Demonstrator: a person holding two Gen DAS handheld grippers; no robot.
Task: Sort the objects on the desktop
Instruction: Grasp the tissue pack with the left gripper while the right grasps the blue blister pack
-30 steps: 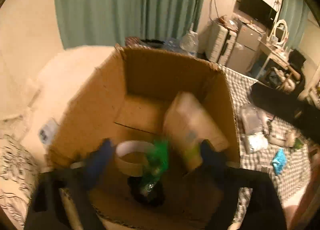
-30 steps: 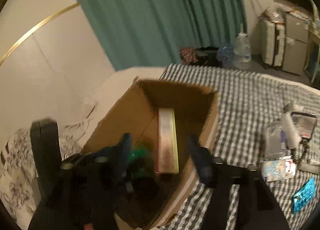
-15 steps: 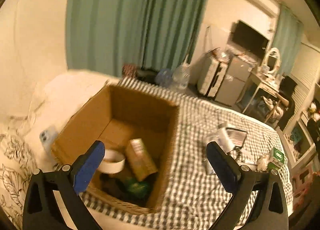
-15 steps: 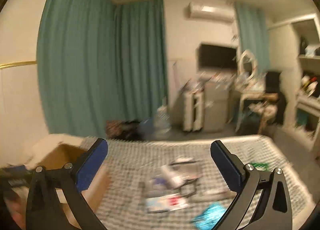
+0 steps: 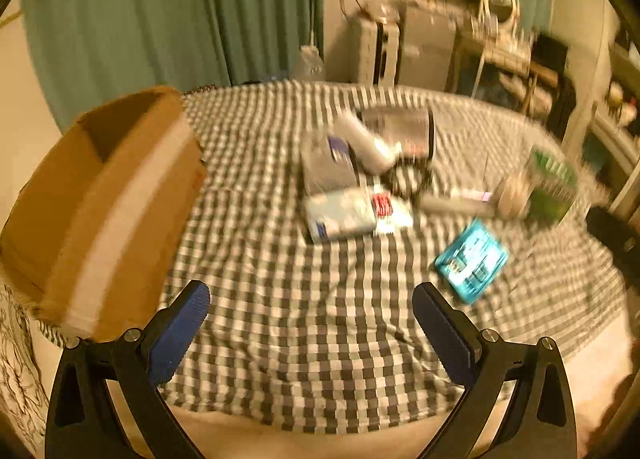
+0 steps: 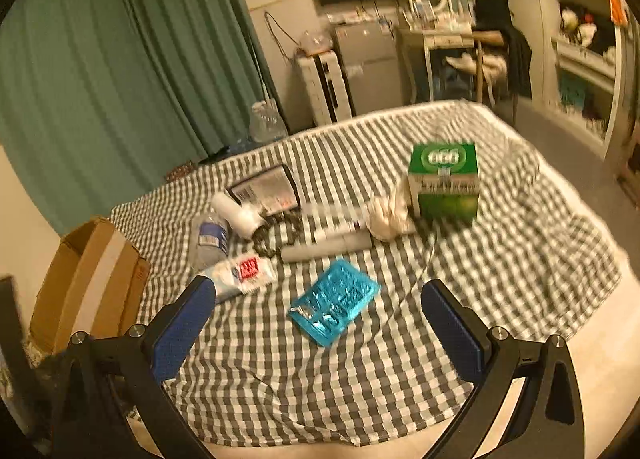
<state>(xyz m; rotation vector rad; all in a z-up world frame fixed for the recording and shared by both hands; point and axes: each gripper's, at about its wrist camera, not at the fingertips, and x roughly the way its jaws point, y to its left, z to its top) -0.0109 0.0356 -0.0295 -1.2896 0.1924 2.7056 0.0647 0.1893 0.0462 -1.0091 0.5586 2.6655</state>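
Your left tongs (image 5: 310,317) stand wide apart with nothing between the blue pads (image 5: 180,333); below them lies only the black-and-white checked cloth (image 5: 280,299). Your right tongs (image 6: 318,309) are likewise spread to their full width and hold nothing.

The cardboard box (image 5: 104,195) sits at the left edge of the cloth, its open top tilted away; its contents are not visible in either view. In the right wrist view the same box (image 6: 92,279) appears far left, well apart from the loose items.

The items still on the cloth form a cluster near its middle: a turquoise packet (image 6: 334,307) lying flat just ahead of your right tongs, a white wrapper with a red label (image 6: 240,277) beside the left pad, a clear bottle with a blue label (image 6: 210,241), a white cylinder (image 6: 238,215), a dark flat package (image 6: 266,189), a grey tube (image 6: 326,249), a crumpled pale wad (image 6: 386,213) and an upright green box (image 6: 444,179) touching that wad. The left wrist view is motion-blurred.
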